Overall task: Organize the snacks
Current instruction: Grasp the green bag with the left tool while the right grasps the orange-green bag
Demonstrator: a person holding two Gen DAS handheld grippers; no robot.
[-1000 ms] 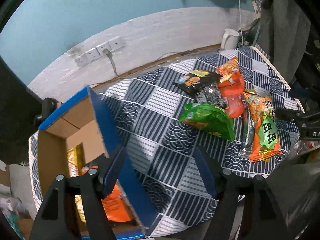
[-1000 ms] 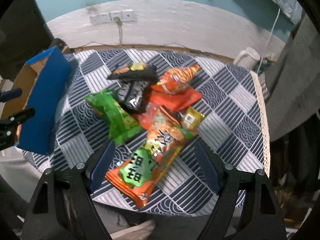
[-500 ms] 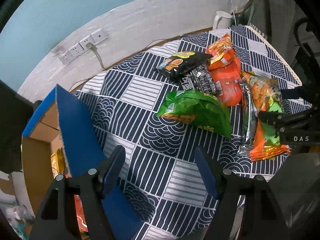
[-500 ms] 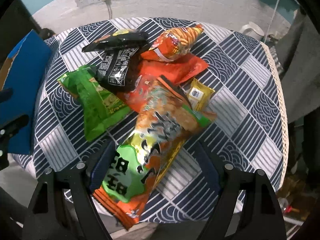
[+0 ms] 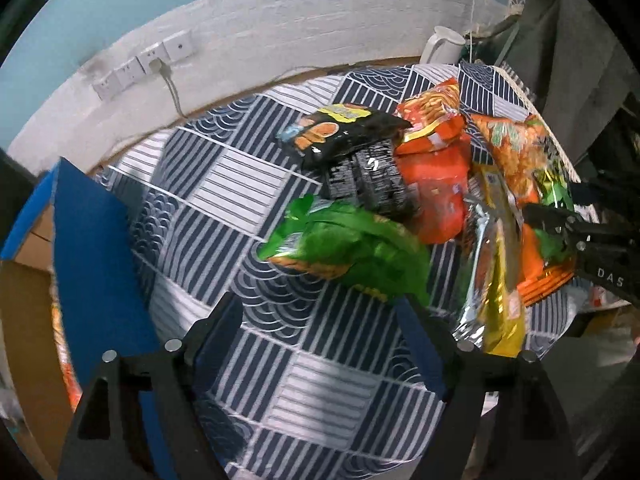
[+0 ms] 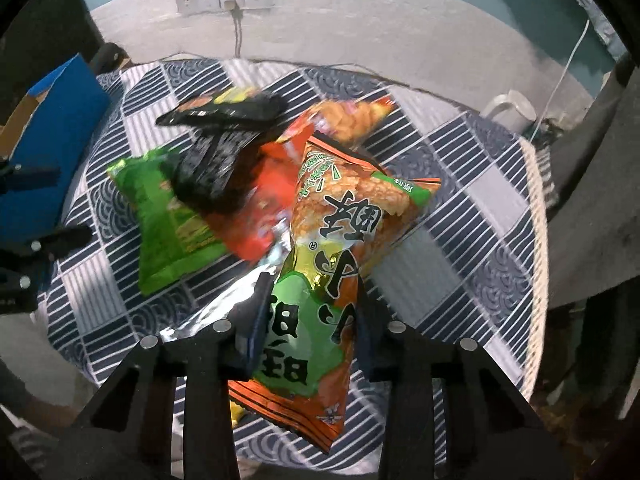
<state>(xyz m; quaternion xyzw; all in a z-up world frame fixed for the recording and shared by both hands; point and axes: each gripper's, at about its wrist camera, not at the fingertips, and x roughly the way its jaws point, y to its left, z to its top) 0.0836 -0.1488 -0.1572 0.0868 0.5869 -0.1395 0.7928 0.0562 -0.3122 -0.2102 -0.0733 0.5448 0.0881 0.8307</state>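
Snacks crowd the far side of the patterned tablecloth (image 5: 248, 184) ahead of my two grippers. My right gripper (image 6: 310, 320) has just been closing, and its fingers (image 6: 256, 320) now pinch the lower half of the orange and green snack bag (image 6: 340, 216), which crumples where the pads press in and rises ahead of the fingertips with its top end tilted away from me. Left of those fingers, partly under the bag, a silver foil edge (image 6: 224, 304) sticks out. Beyond the fingertips and to their left lie the green bag (image 6: 160, 216), the black packet (image 6: 216, 168) over it, a second black packet (image 6: 228, 110) behind that, and a red bag (image 6: 264, 196) under the pile; this part is blurred. A white mug (image 6: 512, 112) stands at the far right edge of the cloth.

My left gripper (image 5: 320, 320) has just been opening; its blue-padded fingers (image 5: 224, 320) stand wide apart over bare cloth with nothing between them. The green bag (image 5: 344, 248) lies just past the right fingertip, which reaches its near edge; I cannot tell whether they touch. Well left of the left finger stands the blue cardboard box (image 5: 92, 264), open, with an orange packet (image 5: 68, 380) showing inside. Far to the right, my other gripper (image 5: 580, 232) is clamped on the orange bag (image 5: 516, 160)
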